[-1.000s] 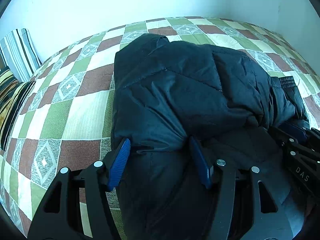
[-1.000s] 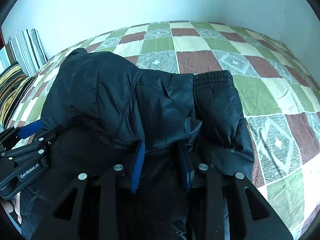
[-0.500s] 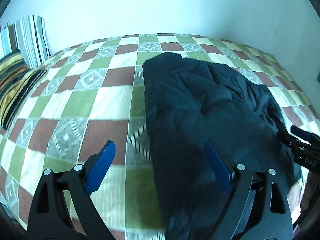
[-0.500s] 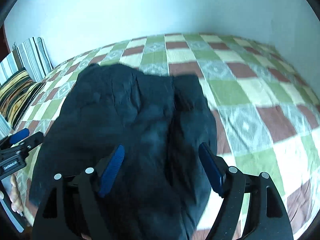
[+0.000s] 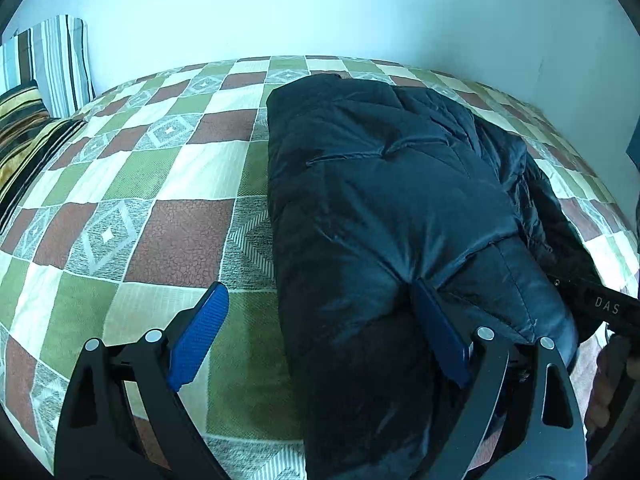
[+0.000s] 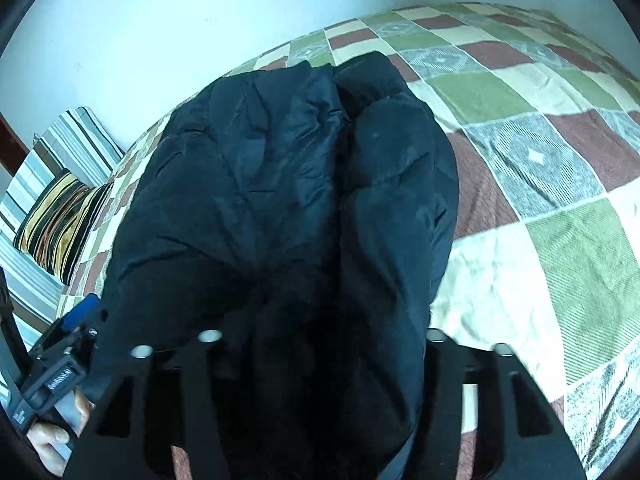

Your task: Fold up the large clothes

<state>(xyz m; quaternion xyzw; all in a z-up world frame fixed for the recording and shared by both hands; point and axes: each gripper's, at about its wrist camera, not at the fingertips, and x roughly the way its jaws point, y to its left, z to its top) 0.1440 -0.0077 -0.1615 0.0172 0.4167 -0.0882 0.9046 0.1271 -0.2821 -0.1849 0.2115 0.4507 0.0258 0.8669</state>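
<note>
Jacket: dark puffy winter jacket (image 5: pixel 384 208), folded into a thick bundle. It lies on the bed, a bit toward 3 o'clock of the middle in the left wrist view.
Bed cover: checked cover (image 5: pixel 132 216) with green, brown, cream and grey squares. It lies flat under the jacket and shows at 9 o'clock of it.
Left gripper: left gripper (image 5: pixel 320 336) has its jaws spread wide, and they have just been opening. One blue pad (image 5: pixel 198 340) is over the bed cover at 7 o'clock. The other blue pad (image 5: pixel 438 336) touches the near end of the jacket at 5 o'clock. The pads do not squeeze the jacket.
Right gripper: right gripper (image 6: pixel 316 344) sits low at 6 o'clock in its own view. The near end of the jacket (image 6: pixel 288 184) covers its pads. Its jaws have just been closing. I cannot tell if they pinch the cloth.
Hand: a hand (image 6: pixel 52 436) holds the left gripper's handle at 8 o'clock in the right wrist view.
Pillows: striped pillow (image 5: pixel 52 60) leans on the wall at 10 o'clock. A gold and black striped pillow (image 5: pixel 24 136) lies in front of it.
Wall: pale wall (image 5: pixel 320 12) stands behind the bed at 12 o'clock.
</note>
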